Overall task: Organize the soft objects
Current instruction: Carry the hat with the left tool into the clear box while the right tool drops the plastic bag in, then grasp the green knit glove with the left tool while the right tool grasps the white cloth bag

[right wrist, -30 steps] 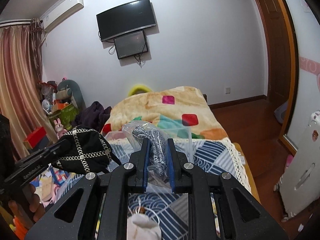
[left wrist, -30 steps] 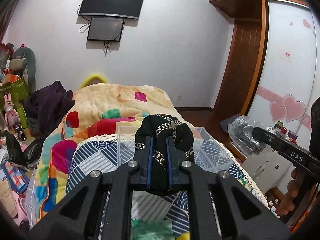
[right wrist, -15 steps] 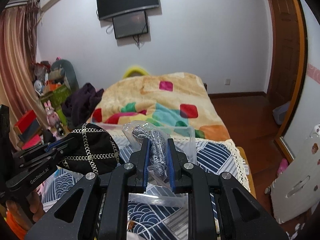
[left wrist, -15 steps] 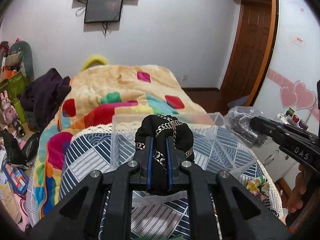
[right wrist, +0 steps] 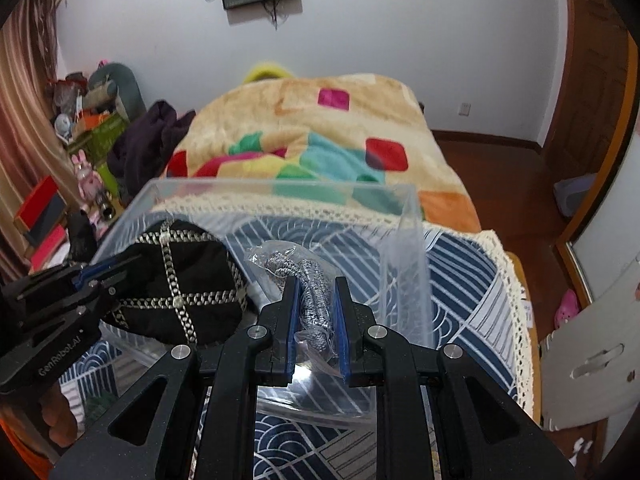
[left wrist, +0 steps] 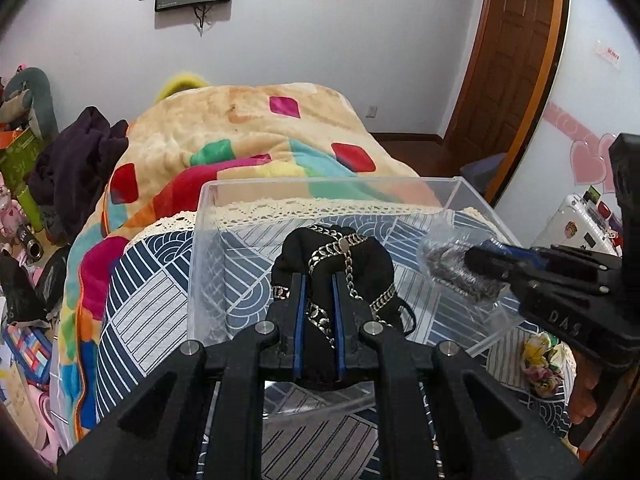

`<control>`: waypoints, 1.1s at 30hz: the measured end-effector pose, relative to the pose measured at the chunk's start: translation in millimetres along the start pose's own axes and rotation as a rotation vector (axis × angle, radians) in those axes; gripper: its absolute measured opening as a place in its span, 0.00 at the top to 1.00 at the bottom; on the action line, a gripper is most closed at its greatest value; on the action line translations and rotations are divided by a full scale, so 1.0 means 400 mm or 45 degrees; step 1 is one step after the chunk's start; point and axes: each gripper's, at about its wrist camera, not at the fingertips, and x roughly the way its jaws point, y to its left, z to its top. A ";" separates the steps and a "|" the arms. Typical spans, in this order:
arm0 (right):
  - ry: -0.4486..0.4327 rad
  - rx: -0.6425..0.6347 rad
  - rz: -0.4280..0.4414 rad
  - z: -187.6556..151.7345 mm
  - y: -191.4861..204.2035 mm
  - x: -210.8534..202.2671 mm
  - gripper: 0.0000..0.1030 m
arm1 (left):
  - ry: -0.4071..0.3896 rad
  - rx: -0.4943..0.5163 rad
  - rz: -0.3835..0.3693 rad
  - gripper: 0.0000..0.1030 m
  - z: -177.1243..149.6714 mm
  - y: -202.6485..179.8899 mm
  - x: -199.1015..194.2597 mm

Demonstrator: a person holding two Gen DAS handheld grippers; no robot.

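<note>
At the far left, beyond the bed's edge, a heap of dark clothes [left wrist: 76, 160] lies beside the bright patchwork blanket [left wrist: 256, 128]; neither belongs to the step in hand. Nearer, the clear plastic bin [left wrist: 200, 240] stands on the blue-and-white patterned bedspread [left wrist: 140, 300], its top open. The left gripper [left wrist: 318, 280] is clamped on a black pouch with chain trim [left wrist: 340, 256], holding it over the bin's left half, seemingly within the walls and near the floor, though contact with the bottom cannot be told. To its right, the right gripper [right wrist: 316, 292] is closed on a clear bag of grey braided cord [right wrist: 308, 276], held over the bin's right half, close beside the pouch but apart from it. Judging by this, the step is placing both soft items into the bin. The next move calls for lowering each until it rests on the bin's floor, then parting the jaws and lifting straight out, so neither the chain nor the crinkled bag snags and gets dragged back up.
</note>
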 end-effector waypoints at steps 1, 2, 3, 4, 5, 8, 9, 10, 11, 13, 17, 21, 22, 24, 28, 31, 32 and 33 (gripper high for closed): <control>0.016 -0.009 0.000 -0.005 0.002 0.004 0.86 | 0.002 -0.001 0.001 0.89 0.002 0.001 0.000; 0.025 -0.015 -0.002 -0.004 0.001 0.009 0.86 | 0.004 -0.002 0.003 0.89 0.002 0.002 0.001; 0.035 -0.022 -0.001 -0.008 0.001 0.012 0.85 | 0.007 -0.003 0.006 0.88 0.001 0.002 0.001; 0.043 -0.026 0.002 -0.011 0.001 0.014 0.84 | 0.007 -0.004 0.007 0.87 0.001 0.002 0.000; 0.051 -0.027 0.007 -0.014 0.001 0.014 0.83 | 0.011 -0.003 0.005 0.84 0.000 0.003 -0.001; 0.048 -0.035 0.001 -0.020 0.004 0.001 0.83 | 0.017 0.003 0.000 0.79 -0.003 0.004 -0.008; 0.039 -0.038 0.003 -0.018 0.008 -0.002 0.82 | 0.015 0.006 0.000 0.77 -0.005 0.003 -0.013; 0.030 -0.038 0.007 -0.017 0.008 -0.007 0.82 | 0.012 0.010 -0.003 0.74 -0.006 0.001 -0.018; 0.019 -0.037 0.008 -0.018 0.007 -0.021 0.80 | 0.007 0.014 -0.006 0.70 -0.007 -0.001 -0.026; -0.005 -0.035 0.015 -0.012 0.010 -0.032 0.76 | -0.014 0.025 -0.007 0.64 -0.009 -0.006 -0.048; -0.089 -0.041 0.012 -0.012 0.016 -0.085 0.62 | -0.073 0.055 -0.012 0.49 -0.010 -0.021 -0.105; -0.181 -0.044 0.010 -0.015 0.023 -0.142 0.55 | -0.133 0.057 -0.031 0.38 -0.012 -0.024 -0.170; -0.200 -0.047 0.009 -0.017 0.025 -0.155 0.55 | -0.144 0.056 -0.035 0.35 -0.014 -0.024 -0.183; -0.241 -0.056 0.004 -0.024 0.031 -0.184 0.54 | -0.171 0.058 -0.040 0.30 -0.021 -0.023 -0.213; -0.324 -0.067 0.006 -0.049 0.042 -0.232 0.35 | -0.213 0.066 -0.030 0.26 -0.043 -0.020 -0.259; -0.363 -0.069 0.004 -0.072 0.050 -0.252 0.33 | -0.214 0.077 -0.027 0.24 -0.068 -0.020 -0.276; -0.368 -0.067 0.007 -0.079 0.052 -0.254 0.32 | -0.214 0.081 -0.023 0.22 -0.079 -0.020 -0.280; -0.372 -0.064 0.016 -0.089 0.053 -0.257 0.31 | -0.210 0.086 -0.018 0.22 -0.092 -0.020 -0.283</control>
